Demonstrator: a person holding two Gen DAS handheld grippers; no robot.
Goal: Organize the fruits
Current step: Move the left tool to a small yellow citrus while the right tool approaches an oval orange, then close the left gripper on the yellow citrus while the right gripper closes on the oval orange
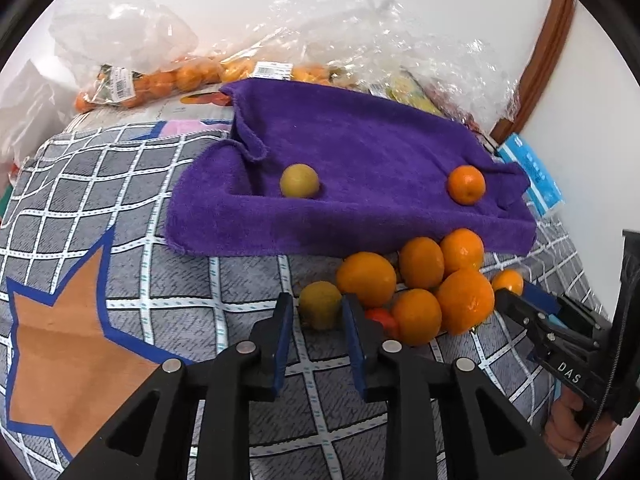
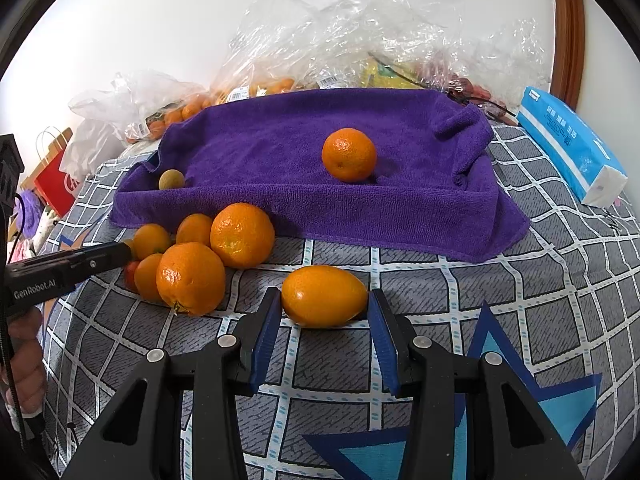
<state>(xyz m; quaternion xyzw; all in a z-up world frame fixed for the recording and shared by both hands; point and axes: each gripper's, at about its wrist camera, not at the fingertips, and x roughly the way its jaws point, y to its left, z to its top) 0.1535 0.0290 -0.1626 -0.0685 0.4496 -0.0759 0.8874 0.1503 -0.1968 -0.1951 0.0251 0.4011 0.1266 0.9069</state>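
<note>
Clamped in my left gripper [image 1: 317, 312] is a small yellow-green fruit [image 1: 320, 304], at the near edge of the orange pile [image 1: 424, 280]. My right gripper [image 2: 324, 312] pinches an oval orange fruit [image 2: 324, 295] on the checked cloth [image 2: 520, 280]. One orange [image 2: 349, 155] and one yellowish fruit [image 2: 171, 180] lie on the purple towel [image 2: 280, 152] behind.

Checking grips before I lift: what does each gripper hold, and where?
Left gripper pinches the small yellow-green fruit by its sides. Right gripper clamps the oval orange fruit by its two ends.
</note>
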